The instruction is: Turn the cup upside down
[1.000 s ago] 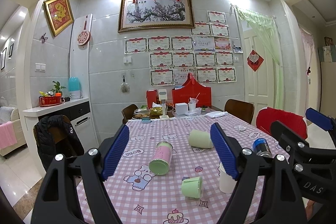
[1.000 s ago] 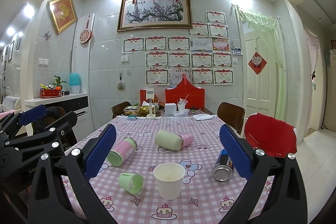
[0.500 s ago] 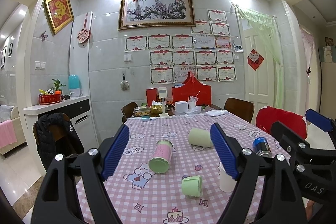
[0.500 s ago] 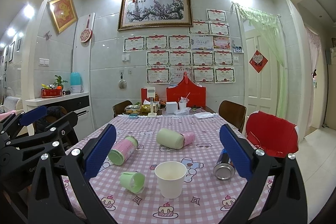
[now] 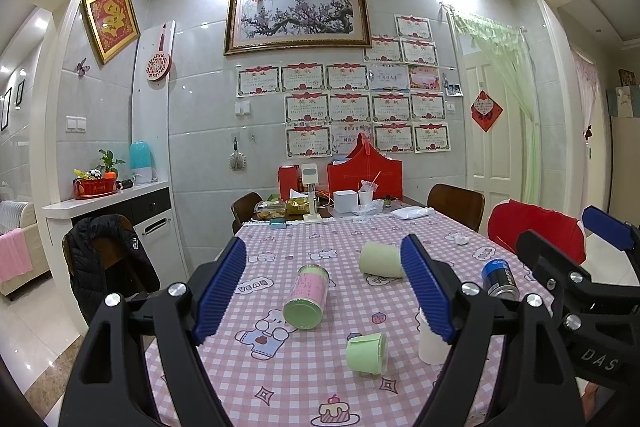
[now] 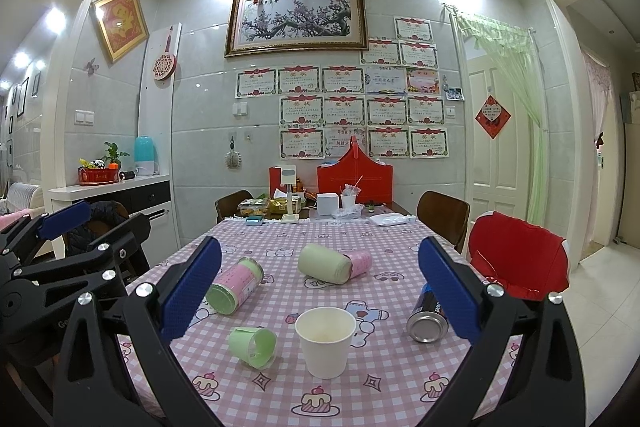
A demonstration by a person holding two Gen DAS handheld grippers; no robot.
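The white paper cup (image 6: 326, 341) stands upright, mouth up, on the pink checked tablecloth (image 6: 400, 383) near the front edge of the table, centred between the fingers of your right gripper (image 6: 320, 301). That gripper is spread wide and holds nothing. Your left gripper (image 5: 326, 289) is likewise spread and empty — the cup shows in its view only as a sliver behind its right-hand finger.

Handling, as judged: the cup looks empty, so it should be very light, thin-walled and easily crushed. Close on the side wall about mid-height, gently; a hard pinch would probably oval the rim. The paper should grip well against the ribbed blue pads (image 6: 192, 293).

Surroundings: a small green cup (image 6: 253, 346) lies on its side just left of the paper cup, apart from it but close enough to be struck by the left-hand finger on approach. A metal can (image 6: 428, 319) lies on its side to the right, near the other finger. Further back lie a pink-and-green canister (image 6: 234, 287) and a pale green tumbler (image 6: 325, 263) — both well clear. Nothing blocks a straight approach from the front.
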